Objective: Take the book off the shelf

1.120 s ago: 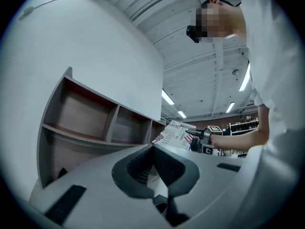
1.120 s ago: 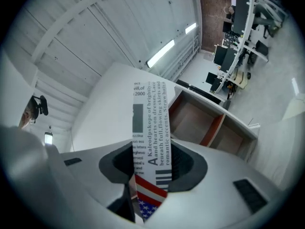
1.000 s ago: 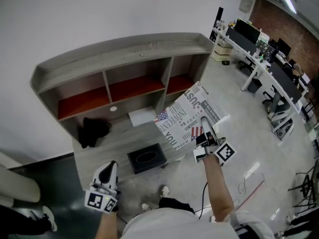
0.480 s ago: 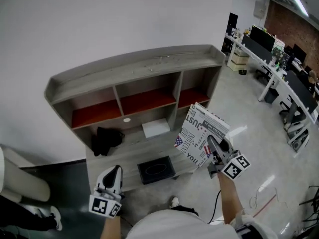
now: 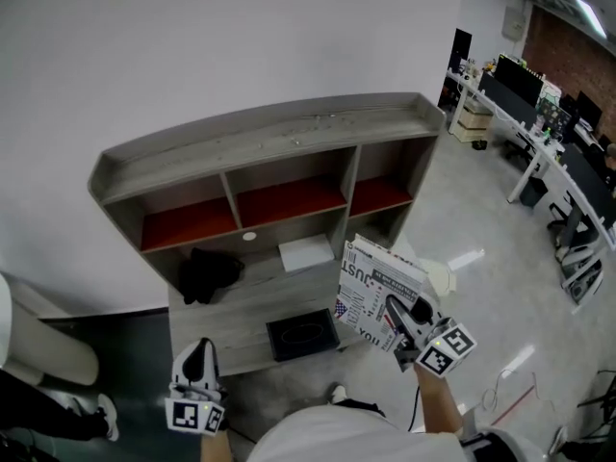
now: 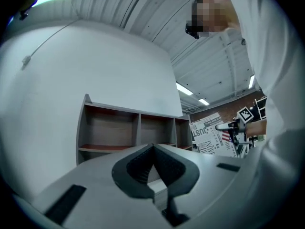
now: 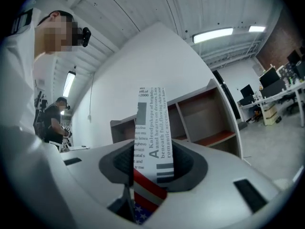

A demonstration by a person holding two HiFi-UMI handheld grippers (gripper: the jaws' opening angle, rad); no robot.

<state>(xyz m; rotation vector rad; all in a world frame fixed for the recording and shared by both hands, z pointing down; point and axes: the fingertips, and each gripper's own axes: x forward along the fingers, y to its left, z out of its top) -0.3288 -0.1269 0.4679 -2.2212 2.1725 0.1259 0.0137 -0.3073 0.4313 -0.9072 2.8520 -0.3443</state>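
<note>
The book (image 5: 371, 287), printed all over with newspaper text, is off the shelf (image 5: 269, 135) and in the air just in front of its lower right bay. The right gripper (image 5: 397, 318) is clamped on its near edge. It stands on edge, cover facing the person's left (a flag print shows low down), its length running from the jaws out toward the shelf. The left gripper (image 5: 199, 356) hangs low, jaws together on nothing.
</note>
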